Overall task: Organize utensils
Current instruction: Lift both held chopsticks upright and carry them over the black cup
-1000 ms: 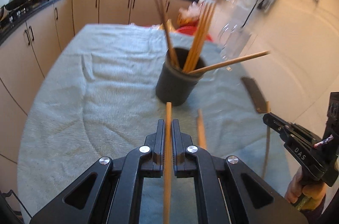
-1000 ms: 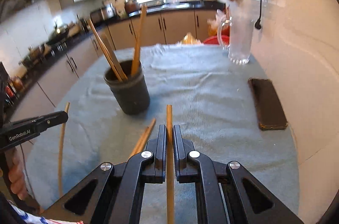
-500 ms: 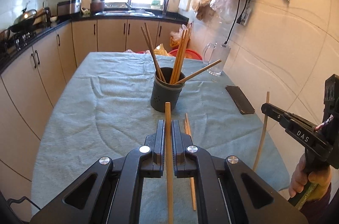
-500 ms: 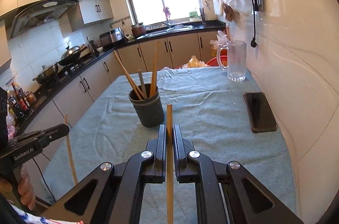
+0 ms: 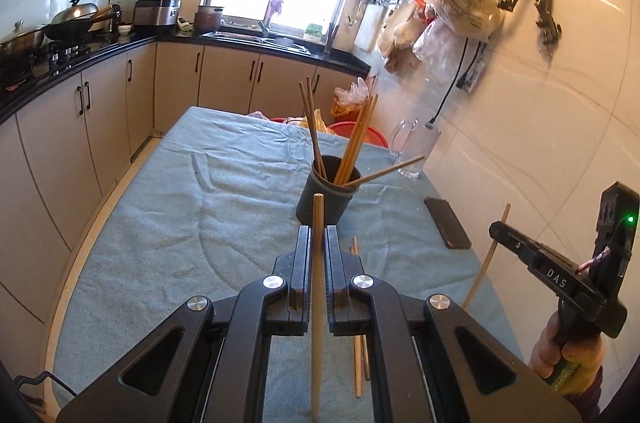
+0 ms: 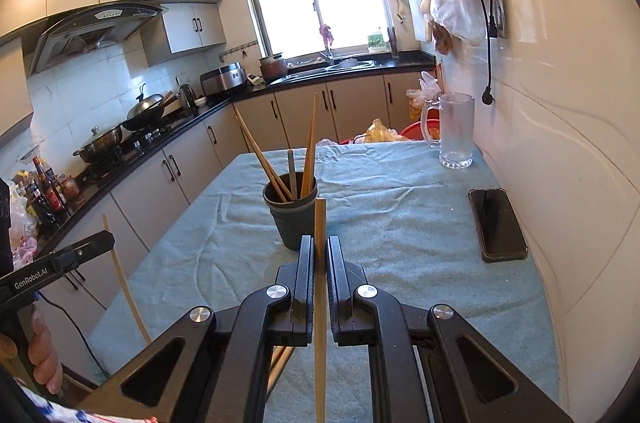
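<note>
I have the left gripper (image 5: 318, 243) and right gripper (image 6: 320, 249) each clamped on one chopstick (image 5: 317, 287), raised at lower centre; next, lower both tips into the dark holder cup (image 6: 292, 213) at mid-frame.

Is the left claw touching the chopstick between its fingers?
Touching: the left wrist view shows the left claw shut on the chopstick, both fingers pressing it.

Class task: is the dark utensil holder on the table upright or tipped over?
Upright: the holder stands on its base, chopsticks sticking up from it.
</note>
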`<state>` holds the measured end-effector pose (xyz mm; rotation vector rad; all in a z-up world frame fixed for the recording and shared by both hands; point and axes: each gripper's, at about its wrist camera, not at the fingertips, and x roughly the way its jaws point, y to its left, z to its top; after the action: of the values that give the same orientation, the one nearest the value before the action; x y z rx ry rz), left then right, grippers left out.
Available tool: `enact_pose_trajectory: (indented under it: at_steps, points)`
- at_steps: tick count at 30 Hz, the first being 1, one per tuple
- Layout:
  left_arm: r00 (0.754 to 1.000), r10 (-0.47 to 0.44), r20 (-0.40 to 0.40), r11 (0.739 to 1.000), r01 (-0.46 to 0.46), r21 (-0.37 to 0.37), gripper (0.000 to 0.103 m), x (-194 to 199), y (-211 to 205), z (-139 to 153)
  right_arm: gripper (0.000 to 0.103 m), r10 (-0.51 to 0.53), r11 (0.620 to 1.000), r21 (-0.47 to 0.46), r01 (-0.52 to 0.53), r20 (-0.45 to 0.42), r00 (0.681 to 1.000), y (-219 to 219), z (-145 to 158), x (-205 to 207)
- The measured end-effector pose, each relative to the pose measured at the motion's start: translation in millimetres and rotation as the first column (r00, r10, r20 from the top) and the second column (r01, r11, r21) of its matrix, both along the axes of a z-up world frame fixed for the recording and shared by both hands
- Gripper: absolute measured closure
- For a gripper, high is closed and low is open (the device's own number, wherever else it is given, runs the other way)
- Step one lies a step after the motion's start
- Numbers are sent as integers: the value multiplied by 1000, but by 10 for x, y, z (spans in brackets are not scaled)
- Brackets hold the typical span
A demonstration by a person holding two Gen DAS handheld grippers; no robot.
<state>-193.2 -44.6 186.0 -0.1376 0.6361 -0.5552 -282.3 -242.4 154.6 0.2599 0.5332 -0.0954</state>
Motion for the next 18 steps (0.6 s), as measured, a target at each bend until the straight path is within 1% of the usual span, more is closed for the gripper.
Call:
enact_pose_trajectory:
  at_steps: [5, 11, 18]
  points:
    - [1000, -1, 15, 1000, 1, -15, 98, 29, -13, 65, 97, -2, 1000, 8, 2, 8, 1000, -43, 28, 52]
    - [999, -18, 34, 1000, 18, -6, 98, 139, -87, 181, 97, -5, 1000, 13, 5, 22, 1000, -118, 93, 155]
    - [994, -56, 95, 998, 55, 14, 98, 289, -243, 438, 97, -13, 1000, -8, 14, 59, 998, -243, 293, 354]
